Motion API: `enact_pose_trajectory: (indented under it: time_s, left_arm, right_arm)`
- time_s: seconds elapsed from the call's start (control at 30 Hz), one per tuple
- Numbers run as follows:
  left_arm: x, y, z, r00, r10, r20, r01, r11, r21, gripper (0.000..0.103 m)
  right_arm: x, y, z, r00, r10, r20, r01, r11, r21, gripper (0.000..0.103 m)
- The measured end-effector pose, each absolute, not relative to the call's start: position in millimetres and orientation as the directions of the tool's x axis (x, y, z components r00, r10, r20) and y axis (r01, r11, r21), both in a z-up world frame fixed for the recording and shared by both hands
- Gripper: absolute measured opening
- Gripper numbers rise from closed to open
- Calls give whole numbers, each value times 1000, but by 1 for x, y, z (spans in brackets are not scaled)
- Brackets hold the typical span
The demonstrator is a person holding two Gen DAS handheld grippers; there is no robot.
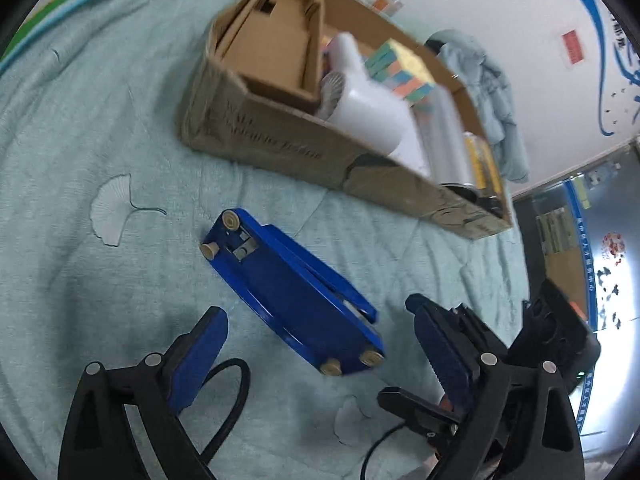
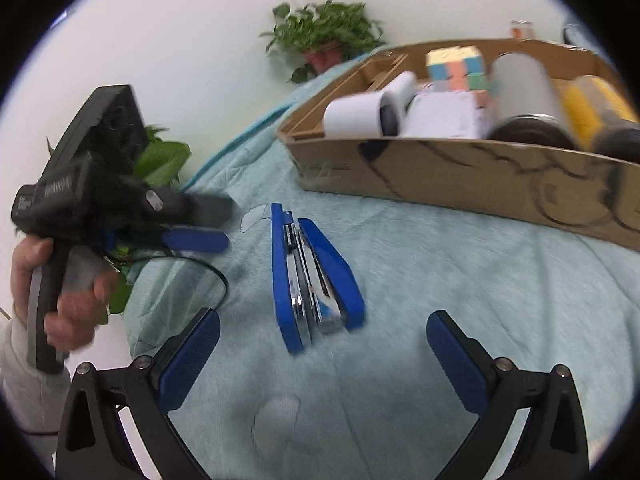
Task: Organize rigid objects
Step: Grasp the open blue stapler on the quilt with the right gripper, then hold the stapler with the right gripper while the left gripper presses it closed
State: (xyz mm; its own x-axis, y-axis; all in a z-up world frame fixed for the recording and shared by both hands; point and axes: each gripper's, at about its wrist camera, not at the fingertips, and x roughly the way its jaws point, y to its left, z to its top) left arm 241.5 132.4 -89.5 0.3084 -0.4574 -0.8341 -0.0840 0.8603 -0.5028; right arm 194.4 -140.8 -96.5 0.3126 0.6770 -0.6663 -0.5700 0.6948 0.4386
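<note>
A blue stapler [image 1: 294, 292] lies on its side on the pale green quilt, also in the right wrist view [image 2: 314, 278]. My left gripper [image 1: 320, 354] is open and empty, just short of the stapler's near end. My right gripper [image 2: 324, 354] is open and empty, its fingers apart on either side of the stapler's near end. The left gripper shows at the left of the right wrist view [image 2: 196, 224], held in a hand. An open cardboard box [image 1: 280, 136] stands beyond the stapler, also in the right wrist view [image 2: 460, 172].
The box holds a white hair dryer [image 1: 360, 108], a pastel puzzle cube [image 2: 458, 66], a clear roll [image 1: 444, 136] and a yellow can [image 2: 588, 108]. Potted plants [image 2: 324, 36] stand against the wall. The quilt's edge [image 2: 132, 308] drops off at the left.
</note>
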Motion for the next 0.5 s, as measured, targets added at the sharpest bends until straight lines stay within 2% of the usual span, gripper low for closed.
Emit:
enact_pose_trajectory:
  time_s: [0.07,0.13,0.2,0.27,0.3,0.5]
  left_arm:
    - [250,130,-102,290,-459,-840,-104,857,-505,90]
    - [257,126,-110,272,-452,-850,-120,860,-496,75]
    - [260,117,-117,249,-437,-865,-108,875,-473,62]
    - [259,110,-121,261,-425,-867,-91,883,-460,58]
    - [258,107,-120,270,-433,-860,-77,881,-468,53]
    - [252,79,-104,302,-459,-835,14,878,-478,28]
  right_arm:
    - [206,-129,-106,298,666,-684,-561,702,439,99]
    - [215,-121,-117,284,652,-703,-550,711,437,93]
    - [211,-116,-117,331,618,-713,-565,735,375,77]
    - [205,-114,-117,331,614,-717,-574,734,363,56]
    - [200,-114,-118,317,632,-707,-582,719,381,52]
    - [180,-121,-112,407,542,-735,-567,781,262,49]
